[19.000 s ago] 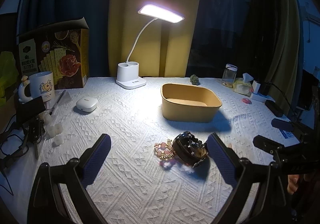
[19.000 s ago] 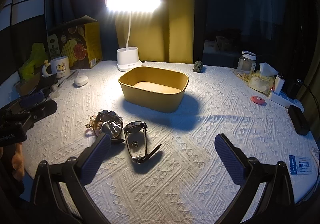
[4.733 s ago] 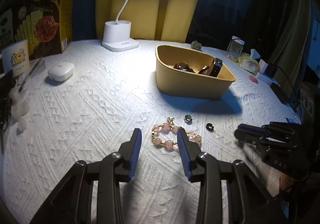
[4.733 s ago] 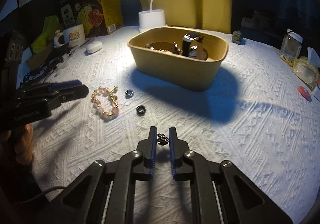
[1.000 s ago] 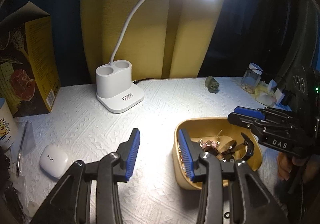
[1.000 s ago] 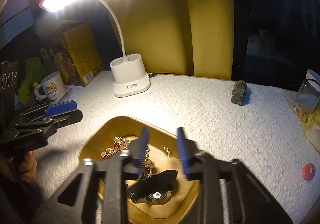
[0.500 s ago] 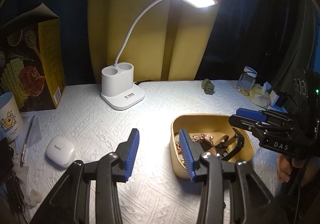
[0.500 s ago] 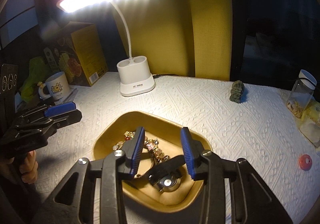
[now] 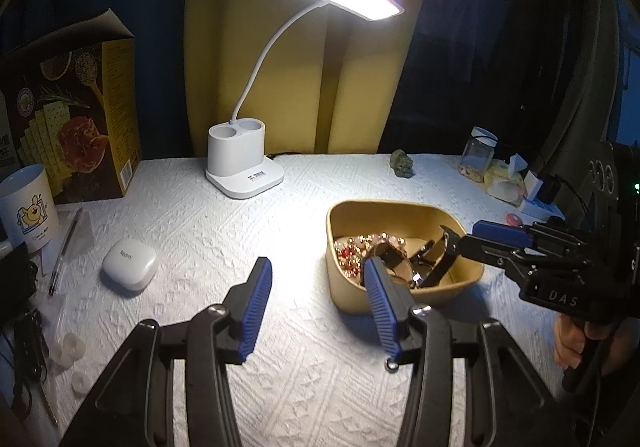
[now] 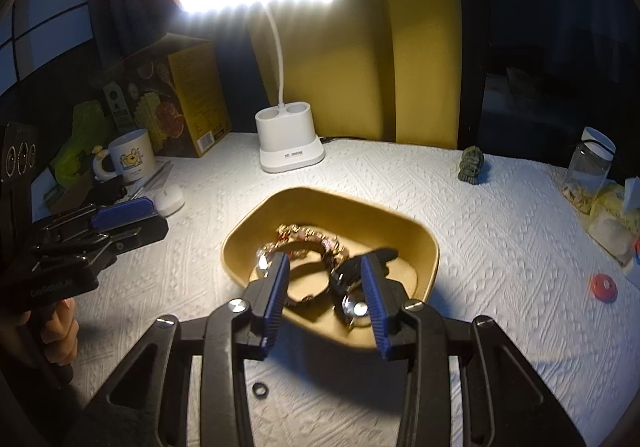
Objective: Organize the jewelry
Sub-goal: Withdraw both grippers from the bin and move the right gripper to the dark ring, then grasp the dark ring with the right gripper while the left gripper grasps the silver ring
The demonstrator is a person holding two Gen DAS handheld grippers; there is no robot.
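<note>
A tan tray (image 9: pixel 334 231) (image 10: pixel 428 243) holds a pink and gold bead bracelet (image 9: pixel 360 245) (image 10: pixel 308 235), two watches (image 10: pixel 352 299) and other pieces. My left gripper (image 9: pixel 316 303) is open and empty, above the cloth just left of the tray; it shows at the left of the right wrist view (image 10: pixel 120 219). My right gripper (image 10: pixel 324 295) is open and empty, over the tray's near rim; it shows at the right of the left wrist view (image 9: pixel 496 237). A small dark ring (image 10: pixel 260 391) lies on the cloth below the right gripper. Another small ring (image 9: pixel 392 366) lies near the left gripper's right finger.
A white desk lamp (image 9: pixel 244 163) stands behind the tray. A cracker box (image 9: pixel 76 119), a mug (image 9: pixel 28 207), a pen (image 9: pixel 66 243) and a white earbud case (image 9: pixel 129 264) are at the left. A small figurine (image 9: pixel 401 163), a jar (image 9: pixel 477 155) and packets are at the right.
Both grippers have pulled back and up from the tray, so more of the table shows. The jewelry lies in the tray as before.
</note>
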